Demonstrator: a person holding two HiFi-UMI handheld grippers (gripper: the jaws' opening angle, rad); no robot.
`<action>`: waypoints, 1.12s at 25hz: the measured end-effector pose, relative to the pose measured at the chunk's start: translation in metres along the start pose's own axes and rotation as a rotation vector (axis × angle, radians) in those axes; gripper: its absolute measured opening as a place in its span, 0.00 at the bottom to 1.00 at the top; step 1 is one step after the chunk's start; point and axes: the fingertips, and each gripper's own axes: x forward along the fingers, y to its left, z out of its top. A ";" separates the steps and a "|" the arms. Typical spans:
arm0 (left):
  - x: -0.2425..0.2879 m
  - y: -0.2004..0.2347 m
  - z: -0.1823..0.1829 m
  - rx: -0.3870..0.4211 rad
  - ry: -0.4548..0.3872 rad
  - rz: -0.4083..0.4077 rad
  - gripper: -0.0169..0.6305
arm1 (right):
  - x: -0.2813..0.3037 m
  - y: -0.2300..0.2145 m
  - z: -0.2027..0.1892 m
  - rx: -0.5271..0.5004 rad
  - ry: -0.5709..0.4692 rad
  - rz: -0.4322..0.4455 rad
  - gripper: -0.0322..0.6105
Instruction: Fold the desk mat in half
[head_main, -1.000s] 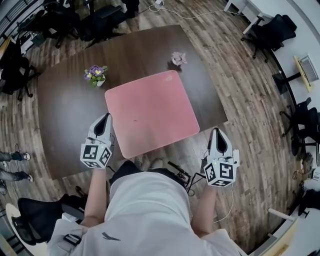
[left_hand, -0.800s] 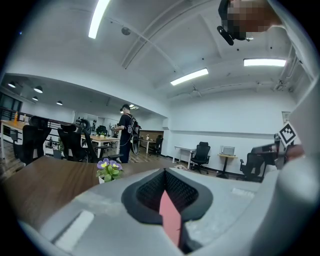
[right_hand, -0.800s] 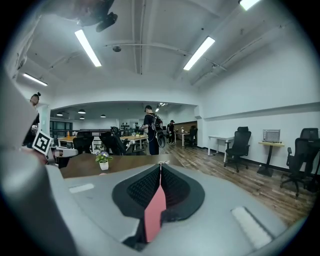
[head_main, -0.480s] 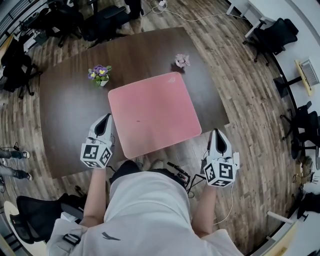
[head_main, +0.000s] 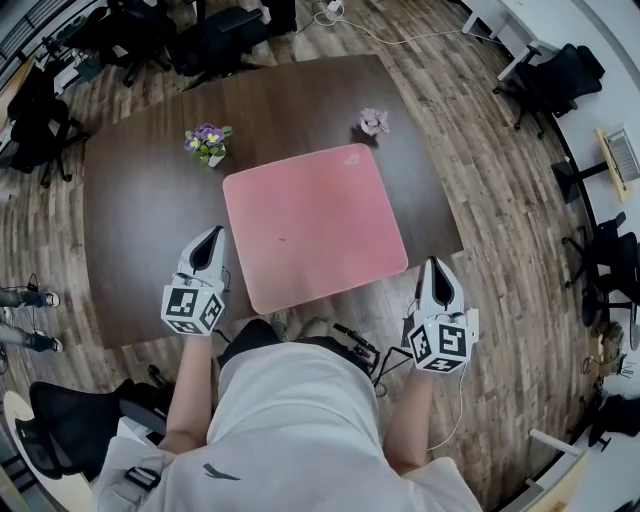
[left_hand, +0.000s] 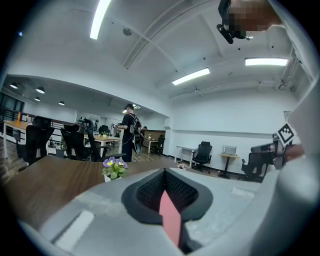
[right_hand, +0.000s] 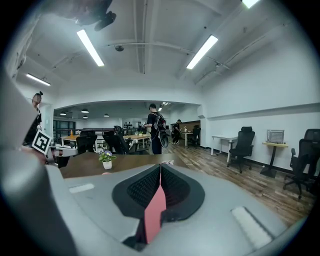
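Observation:
The pink desk mat (head_main: 315, 225) lies flat and unfolded on the dark wooden table (head_main: 140, 220). My left gripper (head_main: 207, 238) hovers just left of the mat's near left corner, jaws shut and apart from the mat. Beyond the table's near right edge, my right gripper (head_main: 436, 265) is beside the mat's near right corner, also shut. In the left gripper view the left gripper (left_hand: 165, 172) shows closed jaws with only a thin pink sliver in the slit. The right gripper (right_hand: 160, 167) looks the same in the right gripper view.
A small pot of purple flowers (head_main: 208, 143) stands at the mat's far left, and a pink flower ornament (head_main: 374, 123) at its far right corner. Office chairs (head_main: 545, 65) ring the table. A person (left_hand: 131, 131) stands far behind, and someone's feet (head_main: 20, 315) show at left.
Both grippers keep their place. The table and mat drift slightly right and down in the head view as the head moves.

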 end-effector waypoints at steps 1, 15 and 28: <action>-0.001 0.001 -0.001 -0.001 0.001 0.003 0.03 | 0.002 0.001 0.000 -0.001 0.001 0.004 0.06; -0.021 0.031 -0.003 -0.022 0.003 0.096 0.03 | 0.037 0.026 0.005 -0.023 0.016 0.093 0.06; -0.018 0.045 -0.010 -0.037 0.018 0.111 0.03 | 0.052 0.035 0.012 -0.027 0.016 0.108 0.06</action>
